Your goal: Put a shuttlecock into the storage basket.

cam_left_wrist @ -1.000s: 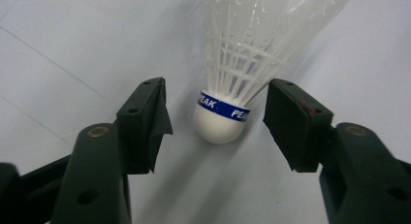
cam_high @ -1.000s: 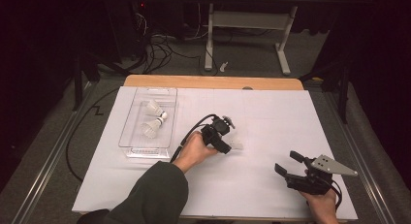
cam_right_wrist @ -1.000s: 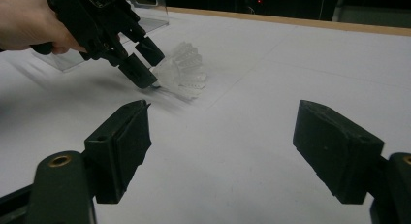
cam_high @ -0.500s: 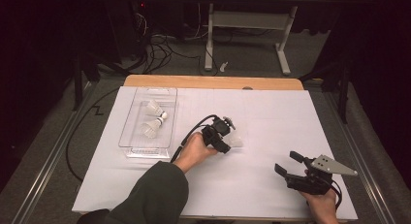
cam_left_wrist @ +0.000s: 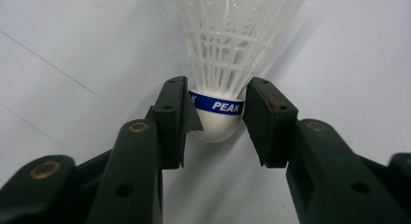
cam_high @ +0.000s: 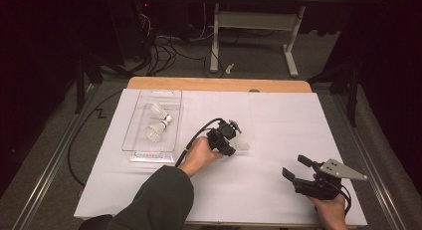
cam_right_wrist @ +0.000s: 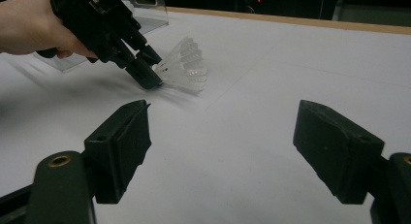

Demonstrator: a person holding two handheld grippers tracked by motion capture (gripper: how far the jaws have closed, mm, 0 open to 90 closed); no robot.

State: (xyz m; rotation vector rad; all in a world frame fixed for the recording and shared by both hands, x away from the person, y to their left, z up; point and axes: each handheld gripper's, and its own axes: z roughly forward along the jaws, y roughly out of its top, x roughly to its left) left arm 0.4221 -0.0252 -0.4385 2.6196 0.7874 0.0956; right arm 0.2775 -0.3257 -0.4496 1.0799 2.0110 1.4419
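Closing on the loose shuttlecock [cam_left_wrist: 220, 69] — your left tool [cam_left_wrist: 216, 118] has its jaws on either side of the cork base, and they have just been narrowing.

- Left tool: jaws around the rounded base at the blue band. One pad looks to be touching it; a thin gap seems to remain at the other, so count this as not yet a firm grip. Taking the solid base rather than the thin skirt makes sense, since the skirt would likely crush.
- Shuttlecock: lying on its side on the white surface [cam_high: 278, 120], near the middle, skirt pointing away from your left hand [cam_high: 199, 155].
- Right tool [cam_right_wrist: 220, 151]: jaws wide apart, nothing between them, held low at the near right — probably parked out of the way.
- Tray [cam_high: 130, 140]: clear plastic, at the left of the surface, with two more shuttlecocks [cam_high: 158, 121] lying inside. It is probably where this one is headed.

Hard to read: in the high view the left tool covers the base, leaving just the pale skirt visible. The left gripper view cuts off the skirt's upper end, and the tray's clear walls are faint.
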